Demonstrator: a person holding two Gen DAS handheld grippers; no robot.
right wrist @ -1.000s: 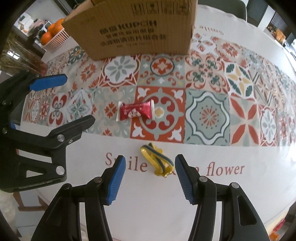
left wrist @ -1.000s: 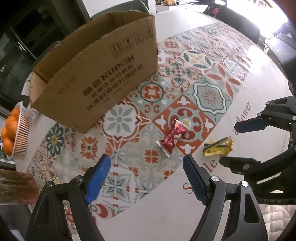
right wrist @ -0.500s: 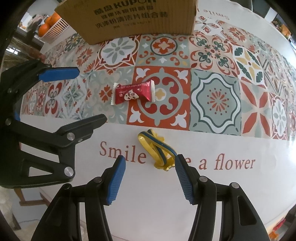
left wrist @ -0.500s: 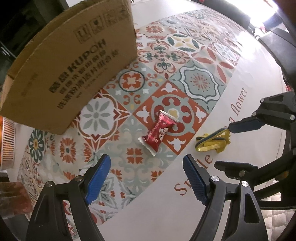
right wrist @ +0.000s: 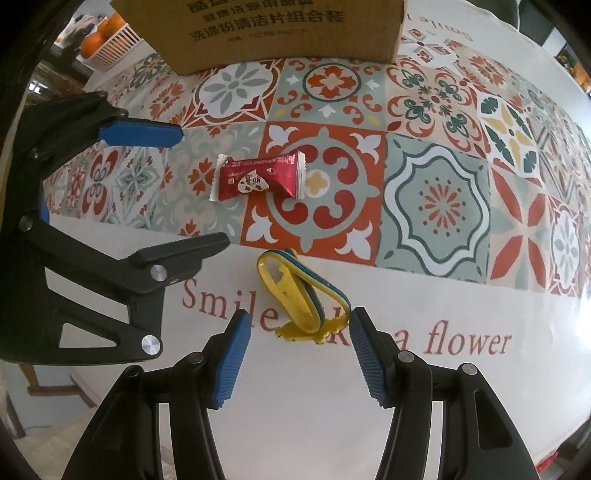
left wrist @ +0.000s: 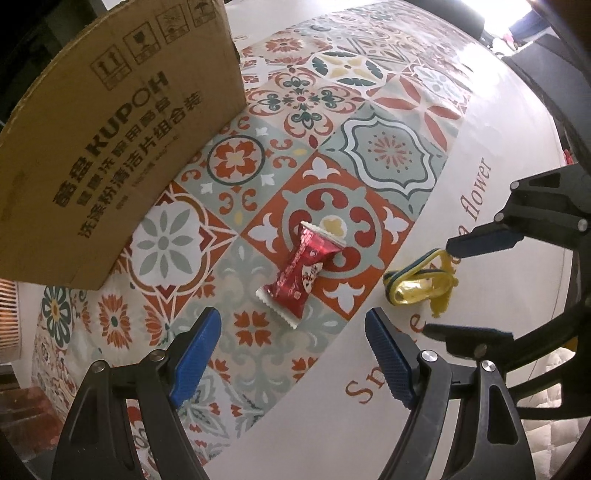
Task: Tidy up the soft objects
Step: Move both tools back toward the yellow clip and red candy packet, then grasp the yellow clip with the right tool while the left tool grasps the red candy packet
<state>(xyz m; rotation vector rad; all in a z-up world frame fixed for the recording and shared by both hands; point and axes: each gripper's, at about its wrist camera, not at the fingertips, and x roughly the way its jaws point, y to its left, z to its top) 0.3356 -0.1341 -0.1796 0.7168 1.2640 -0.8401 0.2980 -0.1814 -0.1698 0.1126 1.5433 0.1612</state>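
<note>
Both grippers have come lower and nearer to the two small items since the earlier frames, so the items now look larger in each view.

A red wrapper (left wrist: 306, 271) (right wrist: 258, 177) with white crimped ends lies flat on the patterned cloth (left wrist: 384, 147) (right wrist: 436, 206), across the edge of a red-orange tile. It sits just ahead of the left gripper (left wrist: 293, 354), on the line between its blue pads and slightly beyond their tips, not touching either. The left gripper's jaws are spread wide with nothing between them.

A yellow band (left wrist: 419, 286) (right wrist: 301, 295) with a dark blue stripe lies crumpled on the white border of the cloth, over the printed words "Smile" and "flower". Its near end reaches between the tips of the right gripper (right wrist: 300, 338), closer to the right pad; contact cannot be made out. The right gripper's jaws are also wide apart and hold nothing.

Beyond the wrapper stands a cardboard box (left wrist: 110, 147) (right wrist: 273, 33). A white basket (right wrist: 116, 40) of oranges sits at its far left.
</note>
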